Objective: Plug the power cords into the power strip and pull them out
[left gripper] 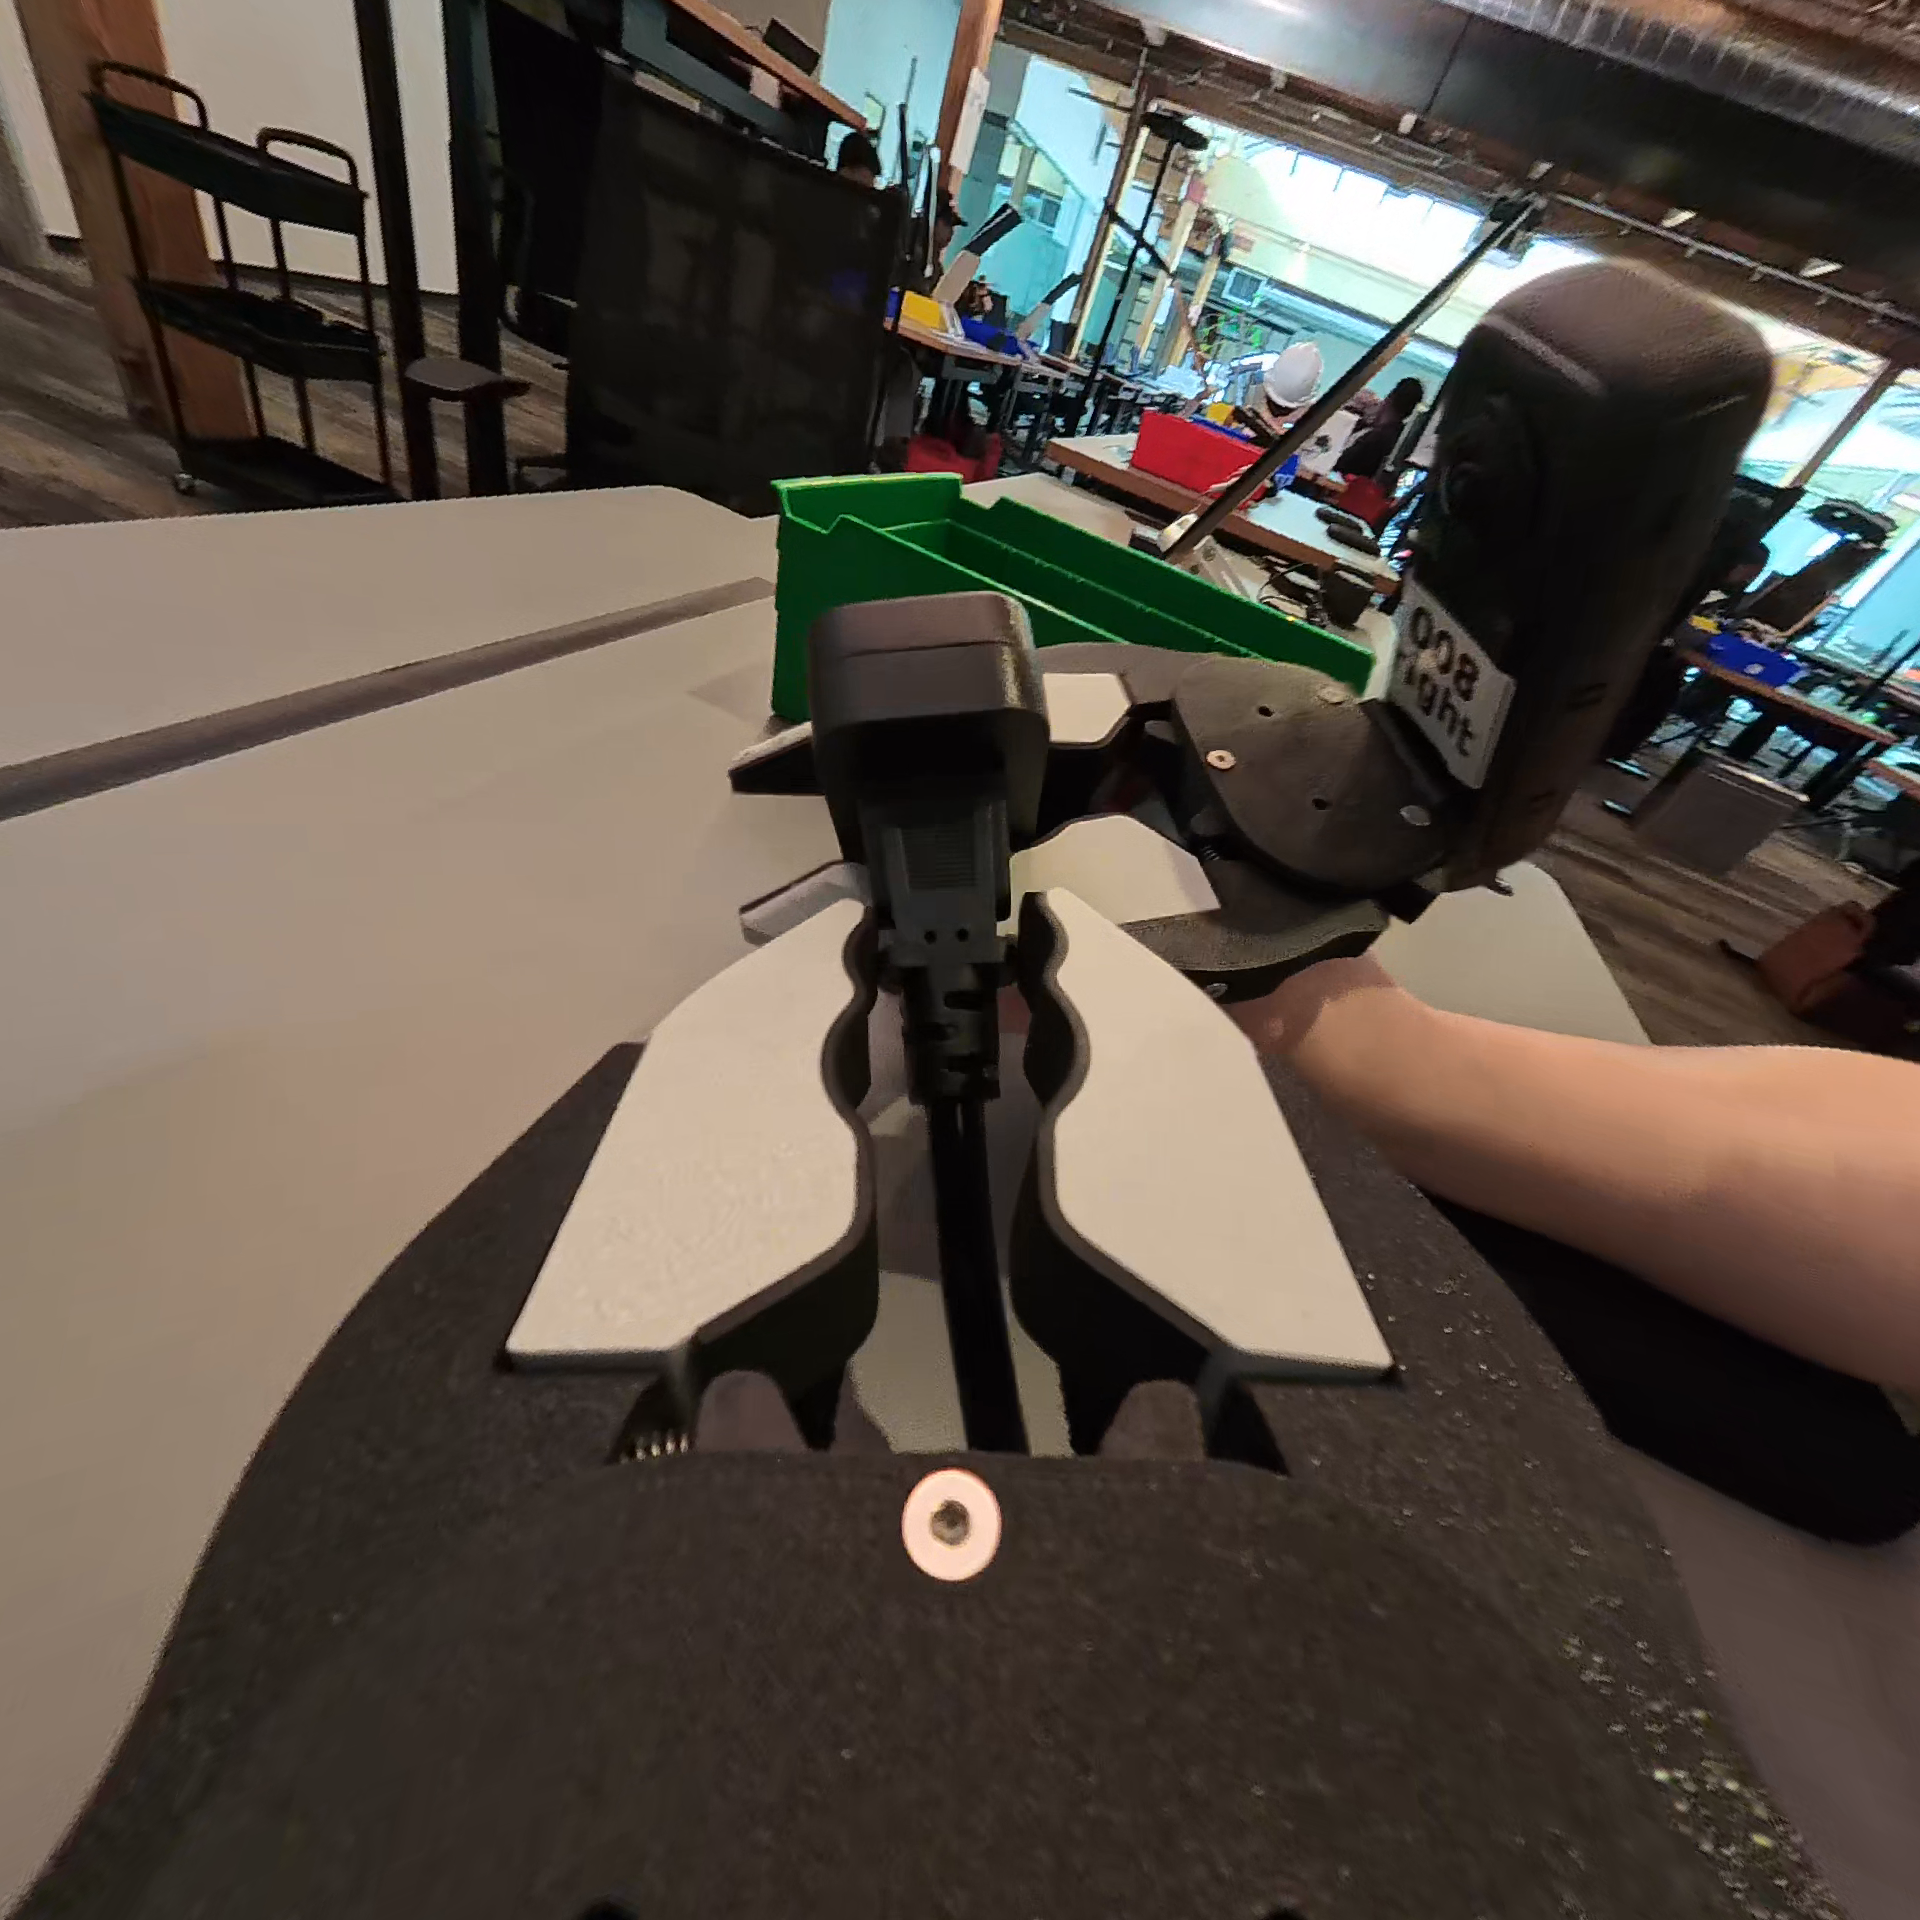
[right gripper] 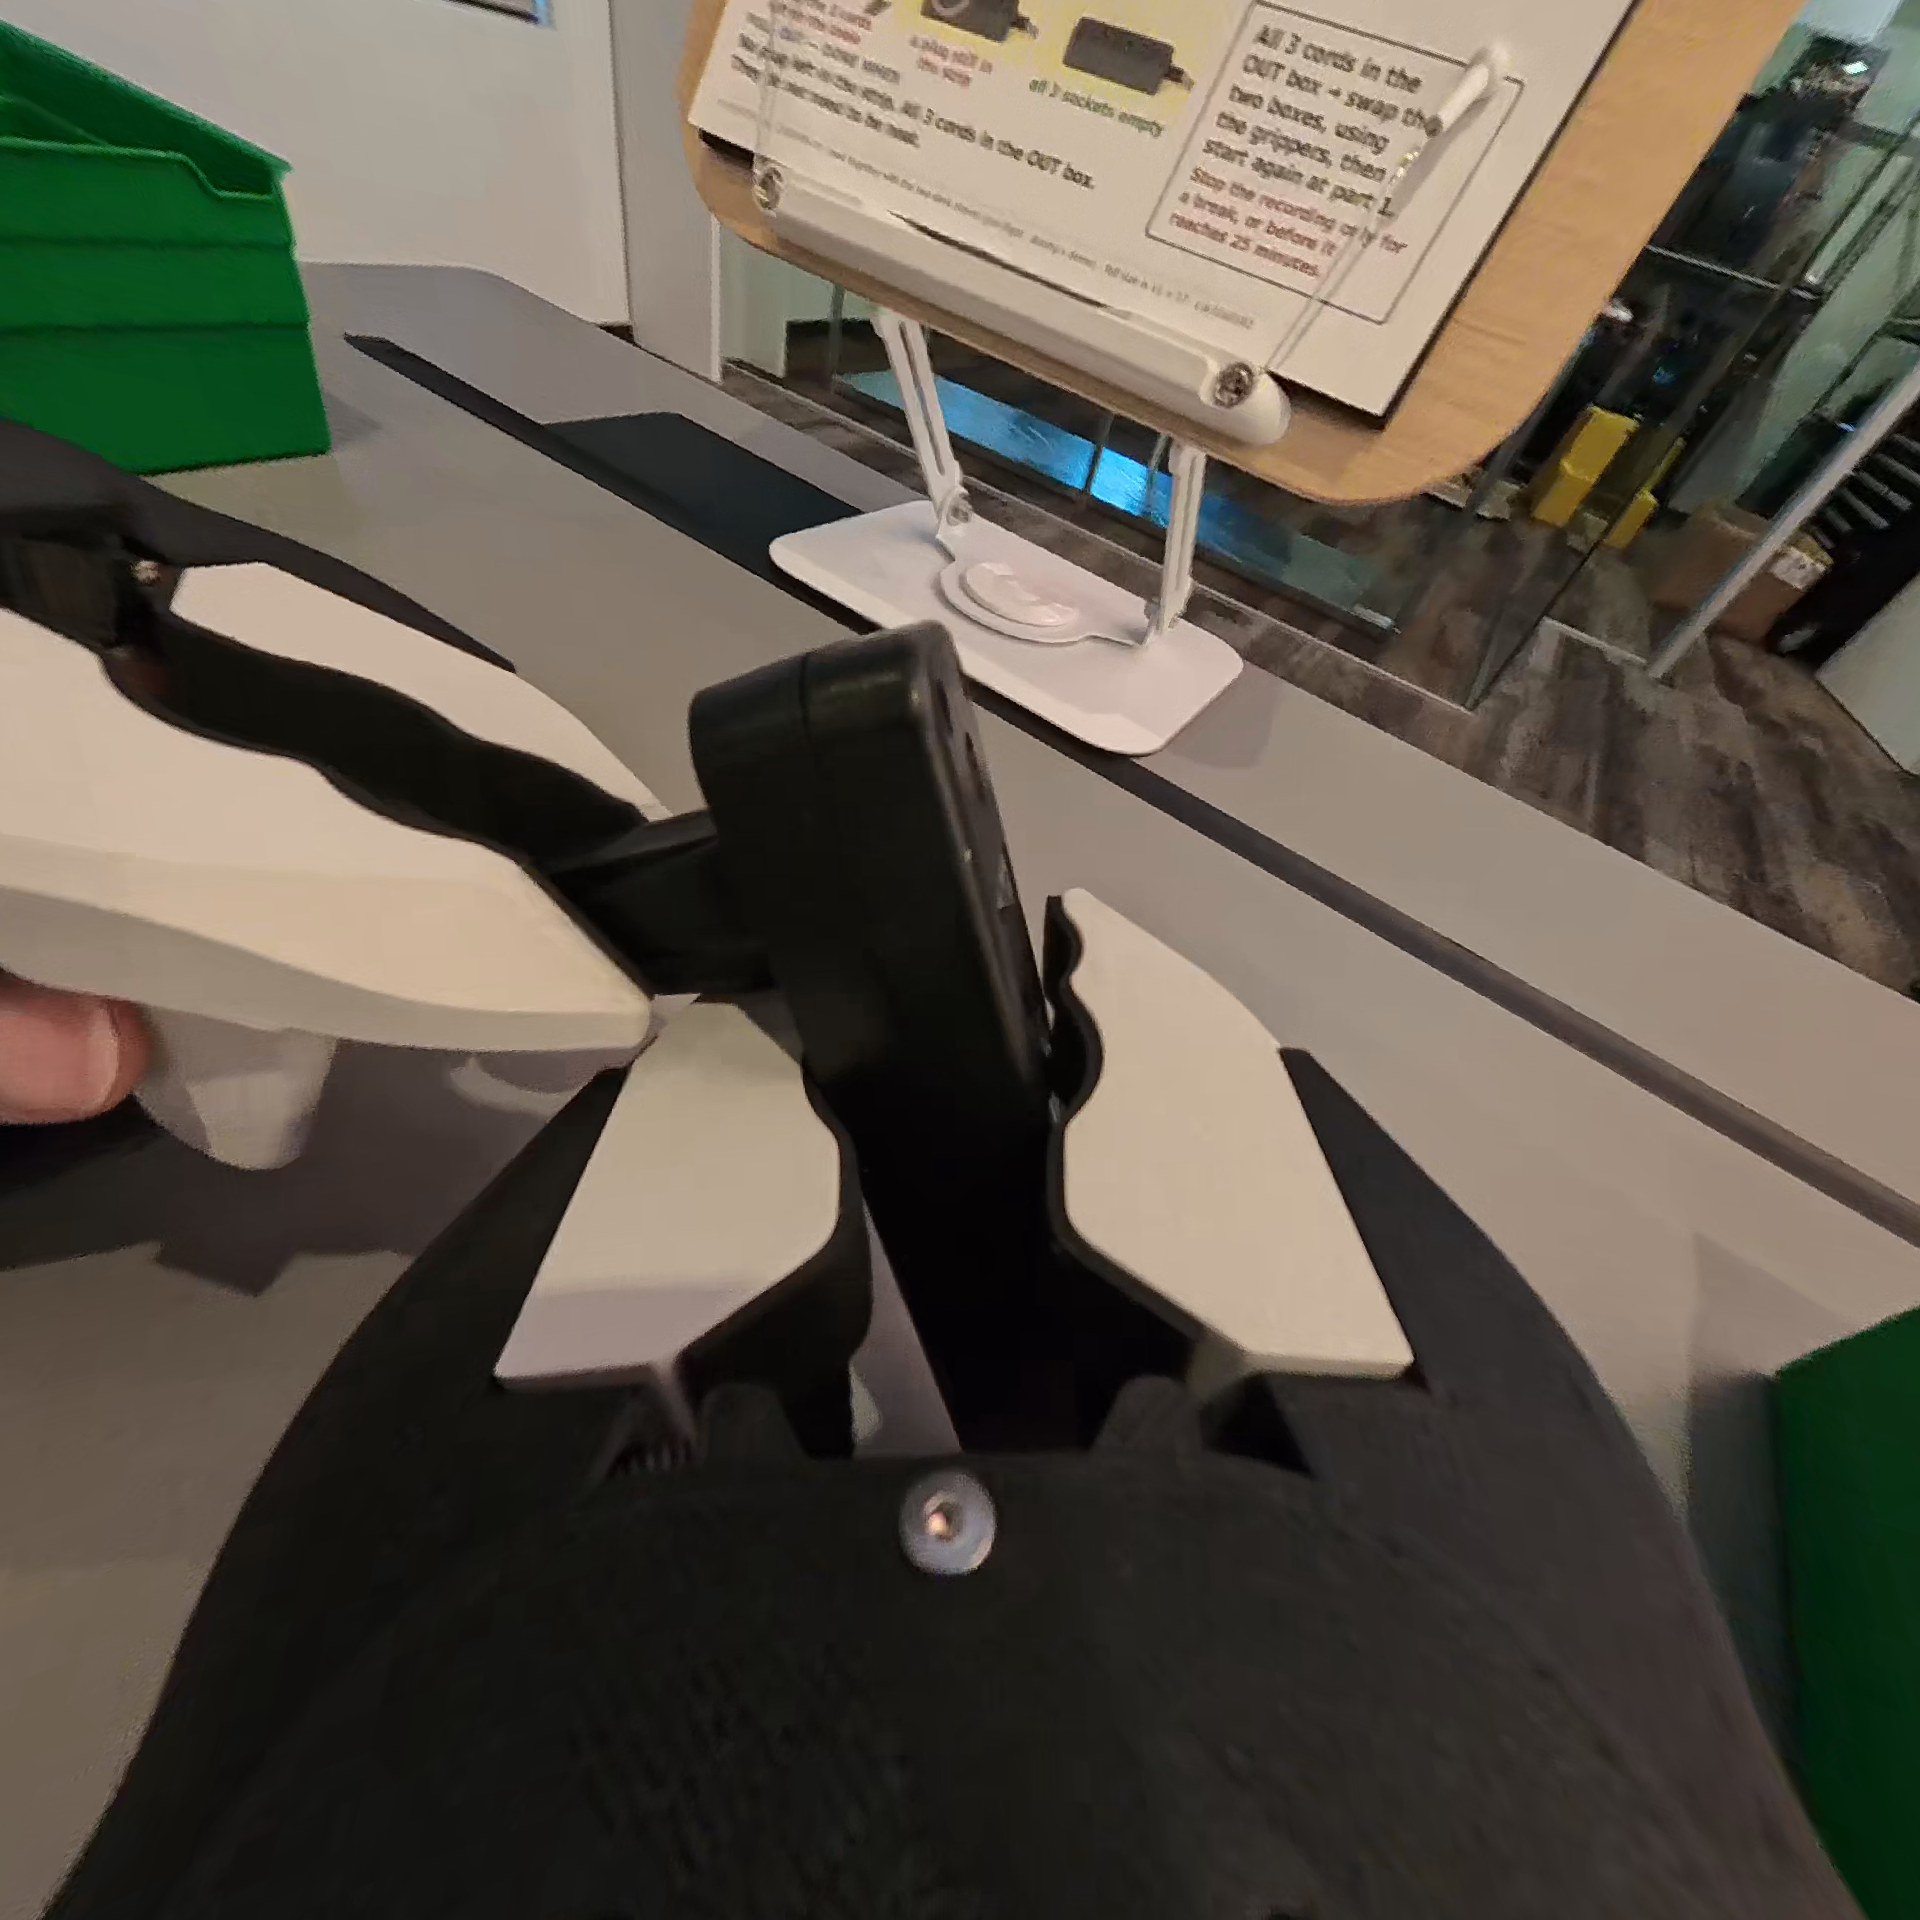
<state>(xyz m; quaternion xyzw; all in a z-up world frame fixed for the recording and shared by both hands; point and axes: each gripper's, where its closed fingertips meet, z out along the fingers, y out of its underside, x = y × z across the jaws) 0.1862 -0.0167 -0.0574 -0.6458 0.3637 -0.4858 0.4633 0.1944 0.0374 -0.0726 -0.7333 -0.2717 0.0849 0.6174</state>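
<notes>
My left gripper is shut on a black plug, whose cord runs back between the fingers. The plug's front sits against a black power strip; no prongs show. My right gripper is shut on the power strip and holds it upright above the grey table. In the right wrist view the left gripper comes in from the left with the plug against the strip's side. In the left wrist view the right gripper reaches in from the right, held by a hand.
A green bin stands just behind the strip; it also shows in the right wrist view. Another green bin is at the lower right. A white stand holding an instruction sheet sits at the table's far edge.
</notes>
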